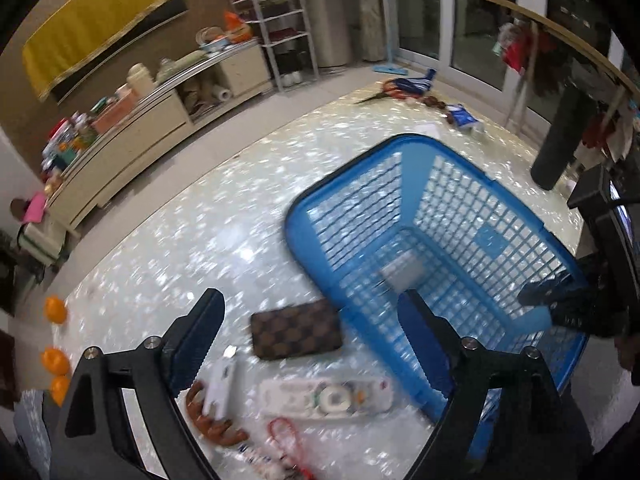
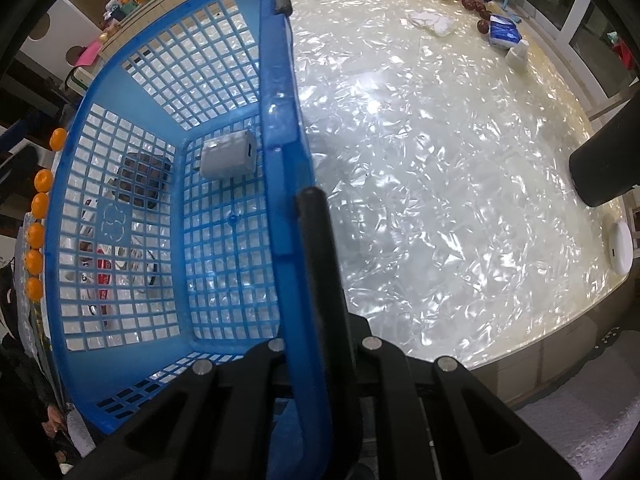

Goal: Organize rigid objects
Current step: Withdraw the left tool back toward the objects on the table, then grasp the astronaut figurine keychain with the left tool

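With my right gripper clenched on the basket rim, charger inside, I hover my released left gripper over the wallet, judging a square, centered pinch best.

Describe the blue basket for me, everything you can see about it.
The blue basket is a rectangular plastic bin with lattice walls, a lattice floor and a smooth thick rim. It sits on the shiny pearly table, seemingly tipped. The right gripper is shut on its rim, jaws clamping the near wall. Inside lies one white charger block. A brown checkered wallet lies just outside its left wall, by the open left gripper.
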